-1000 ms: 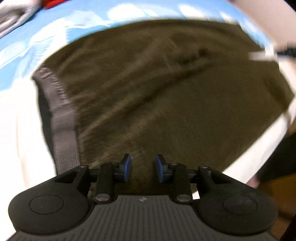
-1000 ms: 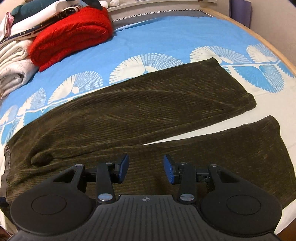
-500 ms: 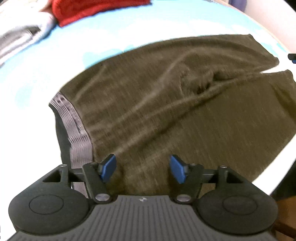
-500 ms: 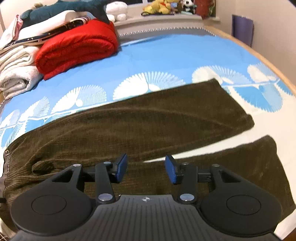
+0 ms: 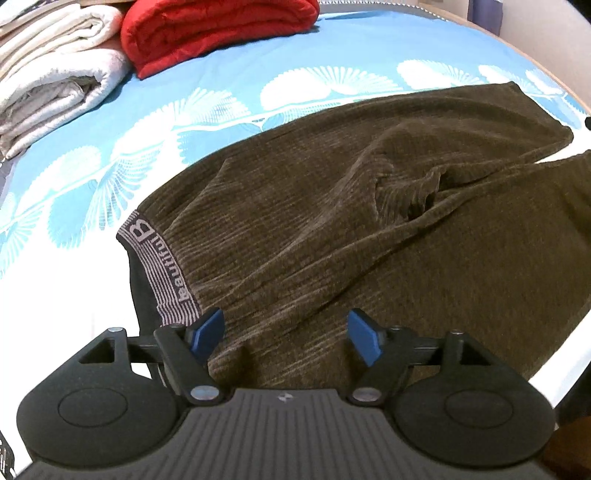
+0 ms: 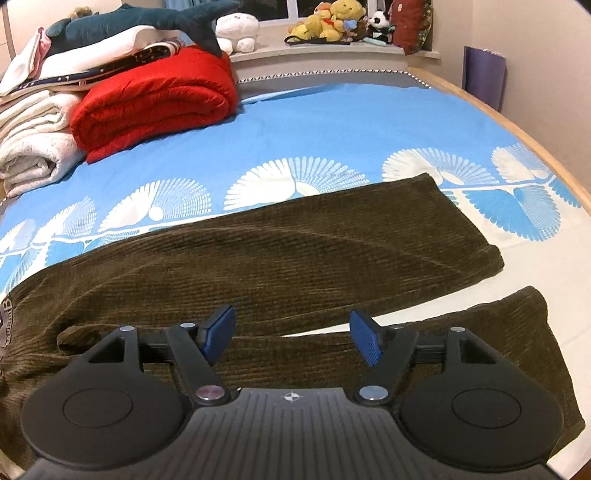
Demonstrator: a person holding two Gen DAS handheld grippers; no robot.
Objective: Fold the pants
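Over the pants [image 5: 332,229], left tongs [image 5: 286,334] and right tongs [image 6: 291,338] now spread wider, empty

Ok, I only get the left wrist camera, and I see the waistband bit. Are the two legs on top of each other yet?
Observer: No. In the right wrist view the legs of the pants lie apart, and a strip of bare sheet shows between their ends.
Operator: Is the other claw holding a leg?
Observer: No. The right claw is open and holds nothing. It hovers over the near leg.
Operator: What's behind the red blanket?
Observer: A blue shark plush lies on top of the pile of bedding there.
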